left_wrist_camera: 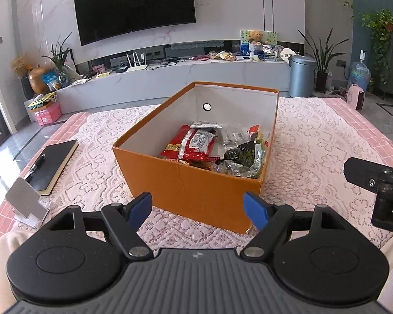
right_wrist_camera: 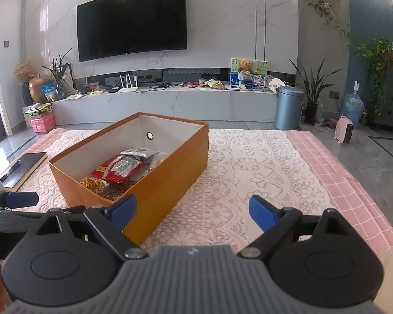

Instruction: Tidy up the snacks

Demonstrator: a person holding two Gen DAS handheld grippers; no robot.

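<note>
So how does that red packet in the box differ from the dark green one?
The red packet is bright with a white label, lies toward the box's middle and looks fuller. The green packet is dark, partly clear, crinkled, and sits against the right wall. Both lie loose inside the box, untouched.

Both wrist cameras look forward and slightly down from the near edge of the lace-covered table, close above it. The left view faces the open orange cardboard box head-on; the right view sits further right. Both share the box and the far black wall television.
</note>
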